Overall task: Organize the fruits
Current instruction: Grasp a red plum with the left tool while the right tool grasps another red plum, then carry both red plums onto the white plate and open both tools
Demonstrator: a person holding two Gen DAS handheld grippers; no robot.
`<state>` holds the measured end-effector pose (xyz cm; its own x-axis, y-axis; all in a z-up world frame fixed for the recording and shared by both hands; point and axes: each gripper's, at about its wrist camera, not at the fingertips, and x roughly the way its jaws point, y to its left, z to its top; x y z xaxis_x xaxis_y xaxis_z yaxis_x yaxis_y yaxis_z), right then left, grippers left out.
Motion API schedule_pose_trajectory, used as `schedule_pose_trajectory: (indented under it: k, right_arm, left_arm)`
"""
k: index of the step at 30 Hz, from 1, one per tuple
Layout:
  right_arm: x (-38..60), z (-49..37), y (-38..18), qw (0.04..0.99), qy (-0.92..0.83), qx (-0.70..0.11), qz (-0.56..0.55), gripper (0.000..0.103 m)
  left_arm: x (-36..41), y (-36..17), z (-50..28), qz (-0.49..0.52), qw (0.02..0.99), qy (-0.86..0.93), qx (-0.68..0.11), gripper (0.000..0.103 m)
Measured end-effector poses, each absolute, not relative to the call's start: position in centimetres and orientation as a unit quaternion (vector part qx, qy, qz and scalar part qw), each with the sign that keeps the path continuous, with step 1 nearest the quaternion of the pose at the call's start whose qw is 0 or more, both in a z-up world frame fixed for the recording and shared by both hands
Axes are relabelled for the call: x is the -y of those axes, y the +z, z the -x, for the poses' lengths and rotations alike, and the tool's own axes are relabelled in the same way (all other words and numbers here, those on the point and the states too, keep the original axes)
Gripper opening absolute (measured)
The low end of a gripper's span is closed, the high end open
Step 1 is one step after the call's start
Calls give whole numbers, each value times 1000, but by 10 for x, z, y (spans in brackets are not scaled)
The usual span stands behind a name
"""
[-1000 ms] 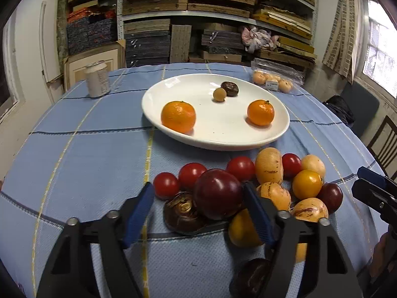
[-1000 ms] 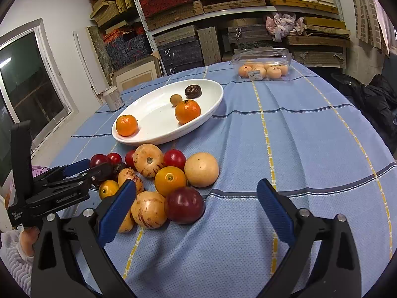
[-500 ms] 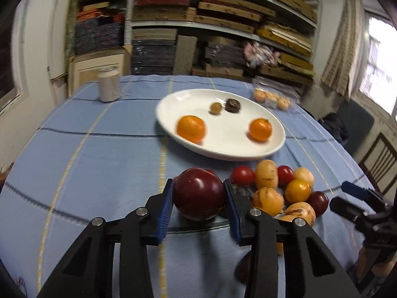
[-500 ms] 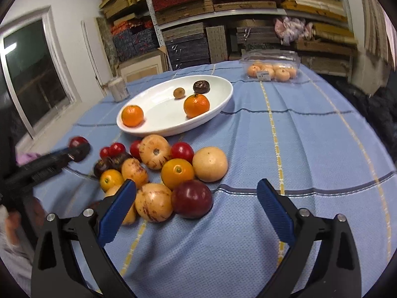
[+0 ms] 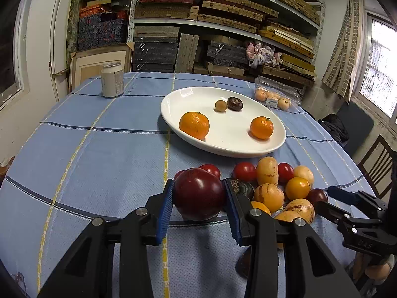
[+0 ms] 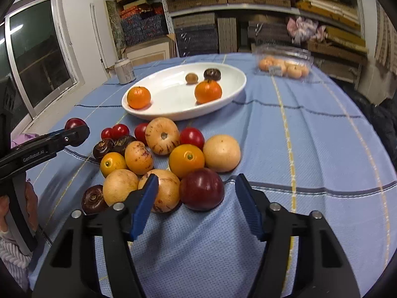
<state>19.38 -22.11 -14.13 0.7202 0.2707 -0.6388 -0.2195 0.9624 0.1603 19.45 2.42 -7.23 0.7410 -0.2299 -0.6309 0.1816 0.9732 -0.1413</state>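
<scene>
Blue checked cloth covers the counter (image 5: pixel 99 149); shelves of stacked boxes behind. Left view: left tool (image 5: pixel 198 200) clamps a dark red plum (image 5: pixel 198 193) beside the fruit pile (image 5: pixel 278 186), plate (image 5: pixel 273 146) beyond; can (image 5: pixel 112 79) label unreadable. Right view: right tool (image 6: pixel 197 200) spread around another plum (image 6: pixel 201 189), not touching; "GenRobot.AI" on the other handle.

Metal shelving (image 5: pixel 223 19) stacked with flat boxes lines the rear white wall beyond the table's (image 5: pixel 99 149) far edge, with a daylit window (image 5: pixel 379 79) and patterned curtain (image 5: pixel 347 49) right, a dark chair (image 5: pixel 377 171) below.
</scene>
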Motion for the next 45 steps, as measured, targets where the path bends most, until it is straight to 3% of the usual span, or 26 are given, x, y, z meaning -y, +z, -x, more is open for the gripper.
schedule_pose_trajectory:
  k: [7,16,30,40,45]
  right_arm:
    - [224,-198,-144,921,146,-357,-58,63]
    - [240,-206,-151,905,151,-382,-110,40]
    - [230,-202,-149,911,154,-375,-80,39]
    - [248,-233,-59,937,155,-294,-111,39]
    - [213,-276,-52,933,175,-306,-79,39]
  left_arm:
    - [-22,-74,-194,32,931,-112,-346,40]
    - [-22,-76,-195,36,930,-113,-348,40]
    - [-23,-79,-198,37,928,-107,-355,40]
    - [-27,-27,-239,41,942,-89,-321,41]
    - [-24,-17,-301,52,939,-77,-332,40]
